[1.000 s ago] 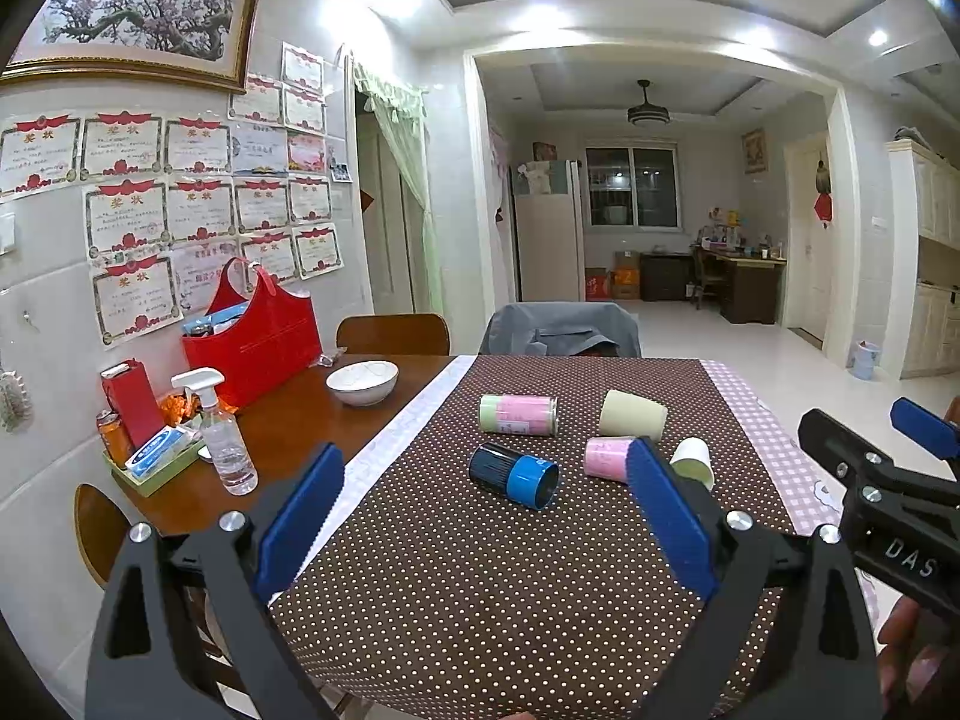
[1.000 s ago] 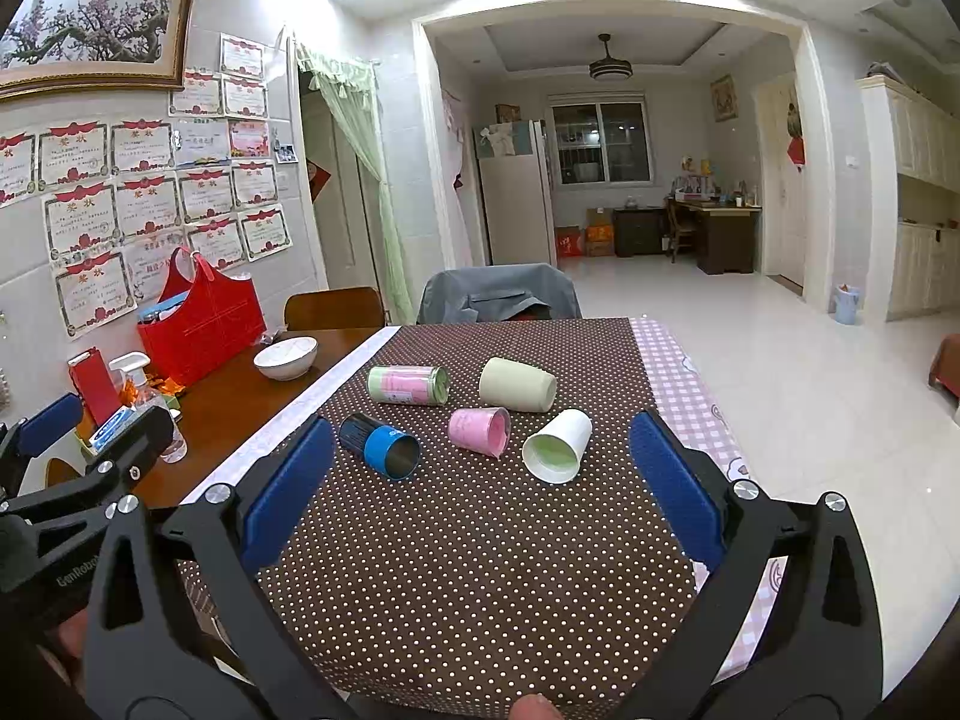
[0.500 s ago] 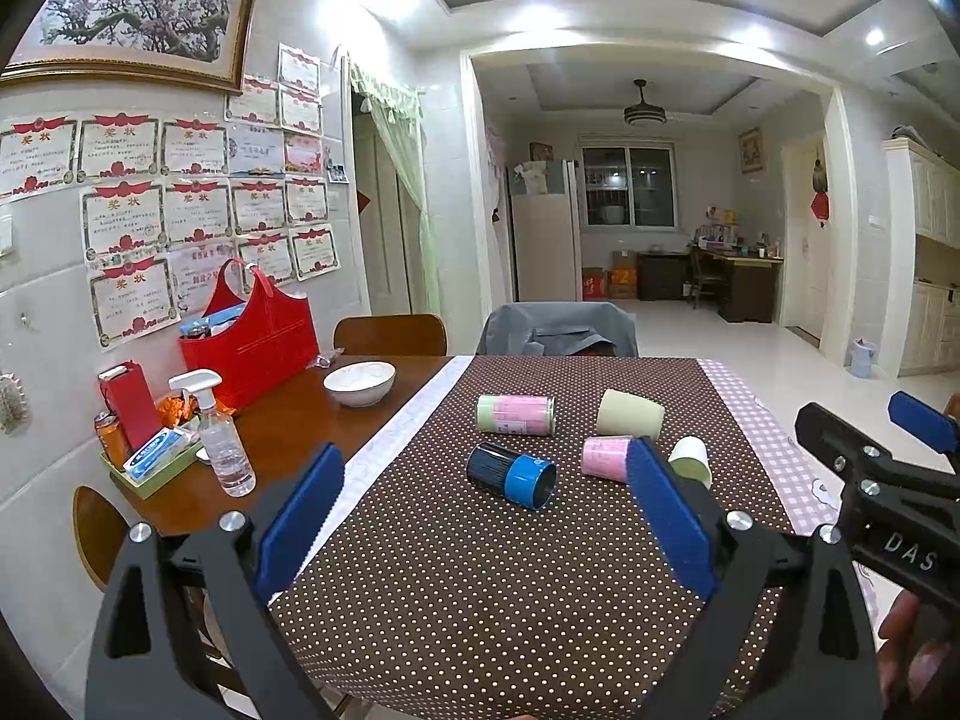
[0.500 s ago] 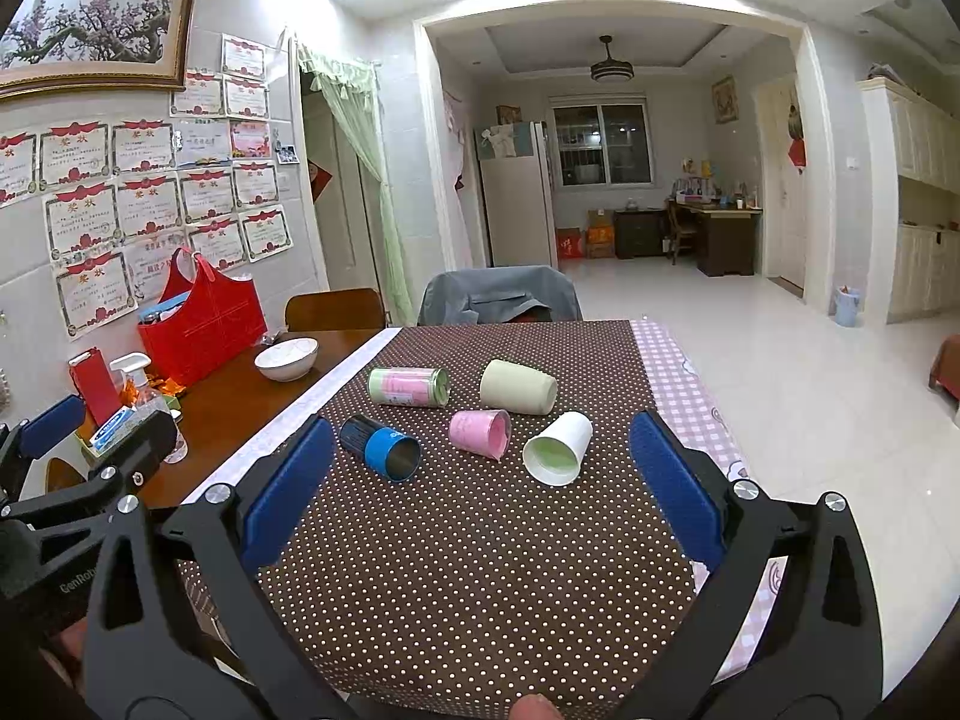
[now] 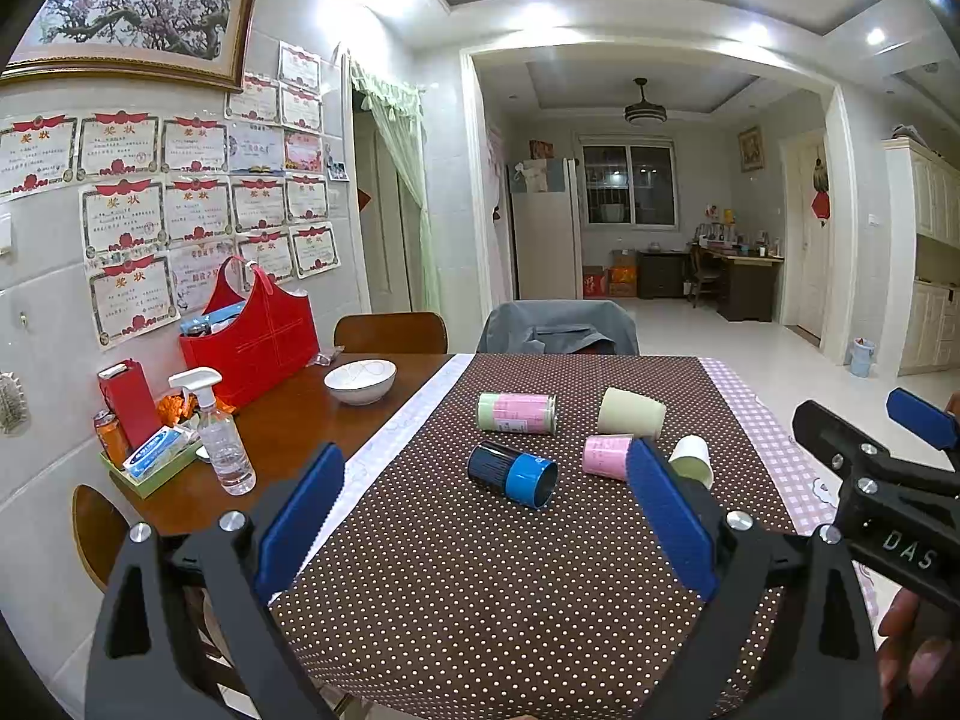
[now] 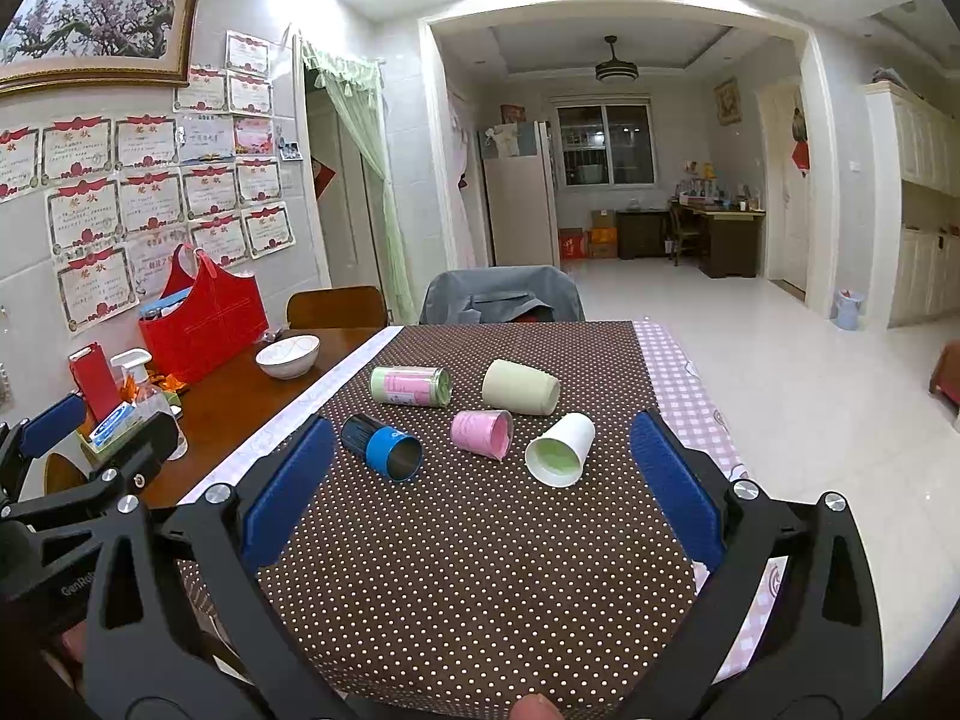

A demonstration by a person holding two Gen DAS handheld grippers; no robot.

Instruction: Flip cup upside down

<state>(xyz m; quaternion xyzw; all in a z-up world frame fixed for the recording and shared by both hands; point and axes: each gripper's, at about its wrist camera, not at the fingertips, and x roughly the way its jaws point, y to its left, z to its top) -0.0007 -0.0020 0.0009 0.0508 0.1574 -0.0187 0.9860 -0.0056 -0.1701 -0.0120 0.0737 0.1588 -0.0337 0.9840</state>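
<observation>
Several cups lie on their sides on the brown dotted tablecloth (image 6: 480, 552): a blue and black cup (image 6: 382, 448) (image 5: 513, 473), a pink cup (image 6: 482, 433) (image 5: 606, 456), a white cup with a green inside (image 6: 561, 449) (image 5: 693, 461), a pale green cup (image 6: 521, 387) (image 5: 631, 412) and a pink and green can-shaped cup (image 6: 410, 386) (image 5: 516, 413). My left gripper (image 5: 486, 516) is open and empty, above the table's near part. My right gripper (image 6: 480, 480) is open and empty, short of the cups.
A white bowl (image 5: 360, 381), a red bag (image 5: 252, 339), a spray bottle (image 5: 219, 438) and a small tray of items (image 5: 150, 462) sit on the bare wood at left. Two chairs (image 5: 558, 327) stand at the far edge. The table's right edge drops to white floor.
Both grippers stay open and almost still; the views shift only slightly.
</observation>
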